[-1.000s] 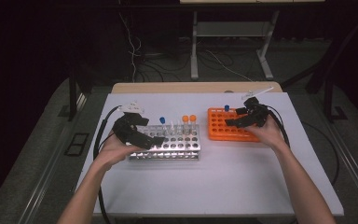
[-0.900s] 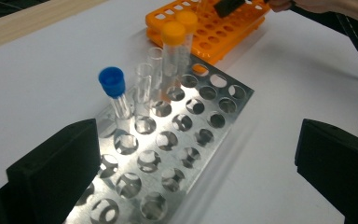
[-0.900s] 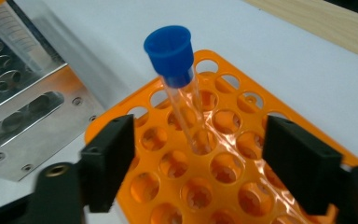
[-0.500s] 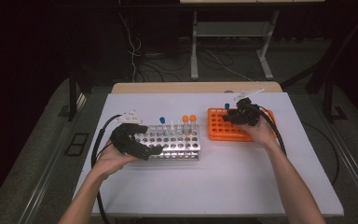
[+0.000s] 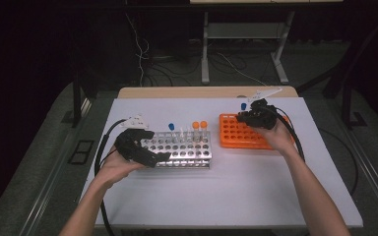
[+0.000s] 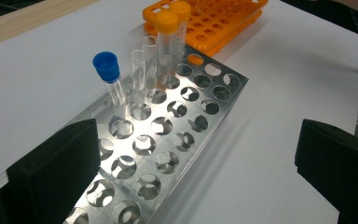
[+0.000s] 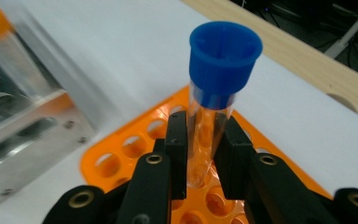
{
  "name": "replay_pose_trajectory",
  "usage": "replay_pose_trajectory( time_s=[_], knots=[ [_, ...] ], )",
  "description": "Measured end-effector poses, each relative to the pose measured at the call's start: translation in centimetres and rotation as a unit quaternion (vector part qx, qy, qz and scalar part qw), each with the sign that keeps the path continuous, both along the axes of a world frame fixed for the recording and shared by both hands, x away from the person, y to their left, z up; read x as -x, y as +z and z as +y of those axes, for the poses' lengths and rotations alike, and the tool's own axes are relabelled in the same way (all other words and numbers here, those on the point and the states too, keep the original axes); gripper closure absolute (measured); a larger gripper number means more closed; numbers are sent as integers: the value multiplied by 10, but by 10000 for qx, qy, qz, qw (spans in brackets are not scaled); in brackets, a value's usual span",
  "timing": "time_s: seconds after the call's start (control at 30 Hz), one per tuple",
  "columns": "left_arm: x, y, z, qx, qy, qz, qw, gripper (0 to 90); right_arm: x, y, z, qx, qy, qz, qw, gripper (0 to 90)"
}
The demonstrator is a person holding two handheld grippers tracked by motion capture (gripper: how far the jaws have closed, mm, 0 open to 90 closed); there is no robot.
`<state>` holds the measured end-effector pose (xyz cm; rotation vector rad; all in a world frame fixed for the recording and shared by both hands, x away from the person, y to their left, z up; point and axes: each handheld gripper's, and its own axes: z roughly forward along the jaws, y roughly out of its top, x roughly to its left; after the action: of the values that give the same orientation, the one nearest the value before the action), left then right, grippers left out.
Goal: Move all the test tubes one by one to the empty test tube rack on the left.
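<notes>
Right gripper view: blue-capped test tube [image 7: 209, 116], clear smooth cylinder with a ribbed plastic cap, pinched at mid-length by your right gripper [image 7: 205, 154], whose jaws have just been closing, tube between them. It stands over the orange plastic rack [image 7: 135, 144] of round holes. Lift it straight, kept upright; the wall looks slippery. Left gripper [image 6: 191, 168] is spread wide over the perforated metal rack [image 6: 168, 140]. White matte surface [image 5: 236, 196] beneath.
</notes>
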<state>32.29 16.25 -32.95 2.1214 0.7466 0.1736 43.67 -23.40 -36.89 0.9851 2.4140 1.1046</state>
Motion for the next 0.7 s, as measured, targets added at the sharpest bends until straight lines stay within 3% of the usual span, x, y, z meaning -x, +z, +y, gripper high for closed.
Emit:
replay_pose_trajectory(
  time_s=[0.37, 0.7],
  knots=[
    [0, 7, -9, -35, -116, -33, 9999, 0, 38, 39, 2, -371, 488, 101, 9981, 758],
    [-1, 11, -17, -23, -242, -66, 9997, 0, 75, 54, 26, -216, 1100, 135, 9936, 758]
  ],
)
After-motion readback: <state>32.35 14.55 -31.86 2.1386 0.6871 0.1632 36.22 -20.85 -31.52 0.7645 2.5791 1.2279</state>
